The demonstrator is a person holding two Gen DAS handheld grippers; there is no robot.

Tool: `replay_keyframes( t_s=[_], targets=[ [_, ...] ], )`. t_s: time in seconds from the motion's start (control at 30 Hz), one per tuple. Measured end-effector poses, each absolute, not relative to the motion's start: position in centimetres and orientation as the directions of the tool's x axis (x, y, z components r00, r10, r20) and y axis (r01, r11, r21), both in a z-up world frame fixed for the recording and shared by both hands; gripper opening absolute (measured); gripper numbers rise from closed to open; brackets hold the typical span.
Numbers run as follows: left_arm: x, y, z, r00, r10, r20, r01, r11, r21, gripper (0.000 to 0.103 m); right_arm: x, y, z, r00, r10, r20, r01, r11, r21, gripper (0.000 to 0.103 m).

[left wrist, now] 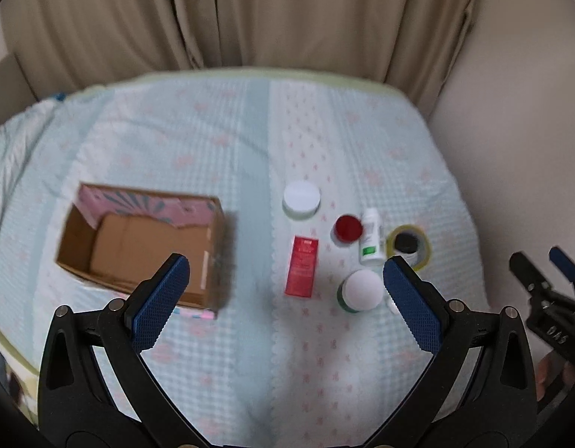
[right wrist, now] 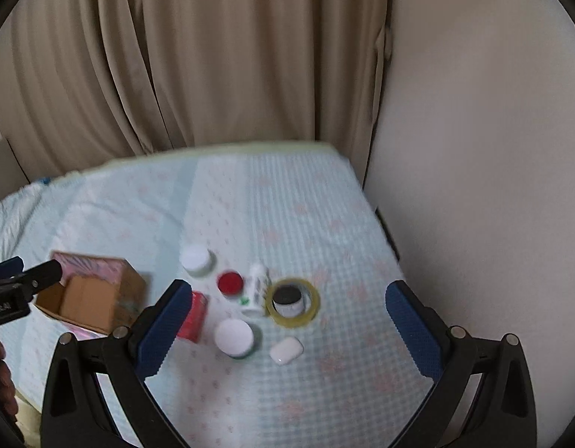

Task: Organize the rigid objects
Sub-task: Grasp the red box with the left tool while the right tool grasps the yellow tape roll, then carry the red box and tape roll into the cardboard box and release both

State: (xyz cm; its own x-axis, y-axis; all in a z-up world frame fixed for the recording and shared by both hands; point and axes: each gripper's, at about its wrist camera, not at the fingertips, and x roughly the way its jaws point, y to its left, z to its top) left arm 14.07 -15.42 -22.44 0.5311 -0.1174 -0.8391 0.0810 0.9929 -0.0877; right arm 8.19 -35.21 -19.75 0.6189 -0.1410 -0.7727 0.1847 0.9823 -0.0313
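Note:
An open cardboard box (left wrist: 145,250) sits on the bed at the left; it also shows in the right wrist view (right wrist: 93,302). Right of it lie a red carton (left wrist: 302,266), a white-lidded jar (left wrist: 301,197), a red-lidded jar (left wrist: 348,227), a small white bottle (left wrist: 372,238), a tape roll (left wrist: 408,247) ringing a black-lidded jar, and a green jar with white lid (left wrist: 362,290). A white case (right wrist: 286,350) lies nearest. My left gripper (left wrist: 285,274) is open and empty above the bed. My right gripper (right wrist: 285,300) is open and empty too.
The bed has a pale blue quilt (left wrist: 227,142). Beige curtains (left wrist: 250,15) hang behind it. A wall (right wrist: 474,186) runs close along the bed's right side. The right gripper shows at the right edge of the left wrist view (left wrist: 545,272).

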Motion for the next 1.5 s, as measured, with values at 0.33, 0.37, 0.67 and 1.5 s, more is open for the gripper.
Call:
replay_keyframes(
  t_s=[0.33,0.37,0.67,1.5],
  targets=[
    [20.7,-18.9,-39.7,0.367,-0.118,-0.923,0.125,0.989,-0.077,0.093,13.2,-37.8,-37.1,0.487,-0.109,-0.867,0.15,0.988,-0.04,0.103],
    [21.2,-19.1,-41.3,0.357,-0.112,-0.927,0.132,0.989,-0.068,0.091,13.6,-38.0,-38.2,0.478,-0.109,-0.872,0.14,0.989,-0.047,0.103],
    [23.3,-20.6,-47.9,0.288,-0.078,-0.954,0.176,0.984,-0.027,0.073,17.8,-38.7,-45.9,0.423,-0.112,-0.899,0.041,0.994,-0.104,0.103],
    [23.1,-21.7,-46.4,0.302,-0.083,-0.95,0.207,0.978,-0.02,0.038,19.5,-38.7,-44.6,0.461,-0.038,-0.886,-0.046,0.997,-0.066,0.096]
  ],
)
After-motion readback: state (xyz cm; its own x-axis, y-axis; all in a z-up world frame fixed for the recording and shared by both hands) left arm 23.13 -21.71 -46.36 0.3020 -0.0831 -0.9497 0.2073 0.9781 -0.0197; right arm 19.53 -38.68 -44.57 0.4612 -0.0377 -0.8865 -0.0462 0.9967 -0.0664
